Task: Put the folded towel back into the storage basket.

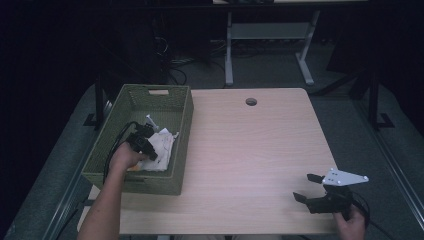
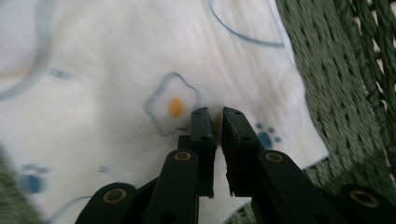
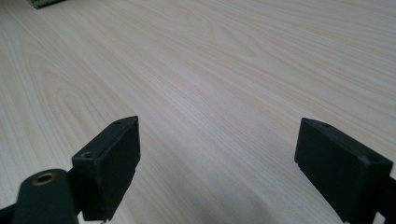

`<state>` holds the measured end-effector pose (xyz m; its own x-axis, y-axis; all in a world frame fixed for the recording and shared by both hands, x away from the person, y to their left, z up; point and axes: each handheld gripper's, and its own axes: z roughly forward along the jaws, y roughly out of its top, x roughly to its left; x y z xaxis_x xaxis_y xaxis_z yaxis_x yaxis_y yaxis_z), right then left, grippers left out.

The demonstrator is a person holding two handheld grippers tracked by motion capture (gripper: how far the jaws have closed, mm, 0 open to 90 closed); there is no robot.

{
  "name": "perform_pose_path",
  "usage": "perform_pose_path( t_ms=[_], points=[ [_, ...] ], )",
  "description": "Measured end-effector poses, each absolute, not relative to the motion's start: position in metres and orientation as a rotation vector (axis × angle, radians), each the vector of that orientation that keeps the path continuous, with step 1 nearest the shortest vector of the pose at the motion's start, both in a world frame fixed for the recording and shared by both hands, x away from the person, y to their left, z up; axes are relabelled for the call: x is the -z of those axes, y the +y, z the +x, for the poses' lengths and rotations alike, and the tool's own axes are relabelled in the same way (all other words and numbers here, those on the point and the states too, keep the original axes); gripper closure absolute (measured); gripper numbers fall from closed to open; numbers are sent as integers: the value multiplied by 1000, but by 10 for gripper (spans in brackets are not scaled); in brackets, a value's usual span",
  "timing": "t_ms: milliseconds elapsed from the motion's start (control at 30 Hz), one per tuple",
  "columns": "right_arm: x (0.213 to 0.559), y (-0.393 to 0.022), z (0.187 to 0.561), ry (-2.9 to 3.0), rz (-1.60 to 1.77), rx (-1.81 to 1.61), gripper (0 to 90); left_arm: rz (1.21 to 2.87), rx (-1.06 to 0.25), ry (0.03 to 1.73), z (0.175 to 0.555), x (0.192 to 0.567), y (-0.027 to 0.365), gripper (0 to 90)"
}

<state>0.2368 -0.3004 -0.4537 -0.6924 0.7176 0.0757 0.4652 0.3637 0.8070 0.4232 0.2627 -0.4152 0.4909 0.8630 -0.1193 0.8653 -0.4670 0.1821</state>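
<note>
A white cloth (image 1: 164, 144) printed with blue outlines, paw prints and a yellow-centred flower lies in the green woven basket (image 1: 182, 120) at the table's left. My left gripper (image 1: 151, 153) reaches down into the basket. In the left gripper view its jaws (image 2: 218, 116) stand almost together on the cloth (image 2: 116, 70), just right of the flower, with a thin sliver of fabric between the pads. My right gripper (image 1: 303, 186) rests low over the bare table near the front right corner. Its jaws (image 3: 217, 154) are wide apart with nothing between them.
The basket's woven wall (image 2: 336, 93) rises close on the right of the left jaws. The light wooden tabletop (image 1: 250, 150) has a round cable hole (image 1: 251, 101) near its far edge. Desk legs and cables stand on the dark floor beyond.
</note>
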Motion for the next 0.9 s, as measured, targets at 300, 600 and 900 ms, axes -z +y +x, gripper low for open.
perform_pose_path(
  t_ms=[300,600,900],
  points=[
    [455,-298,239,2343,1041,-1237,137,2456,-109,1584,437,419,278,874],
    [456,-296,239,2349,1036,-1235,137,2456,-120,1572,433,416,278,812],
    [457,-295,240,2350,1037,-1230,137,2309,-133,1509,411,380,286,712]
  ],
)
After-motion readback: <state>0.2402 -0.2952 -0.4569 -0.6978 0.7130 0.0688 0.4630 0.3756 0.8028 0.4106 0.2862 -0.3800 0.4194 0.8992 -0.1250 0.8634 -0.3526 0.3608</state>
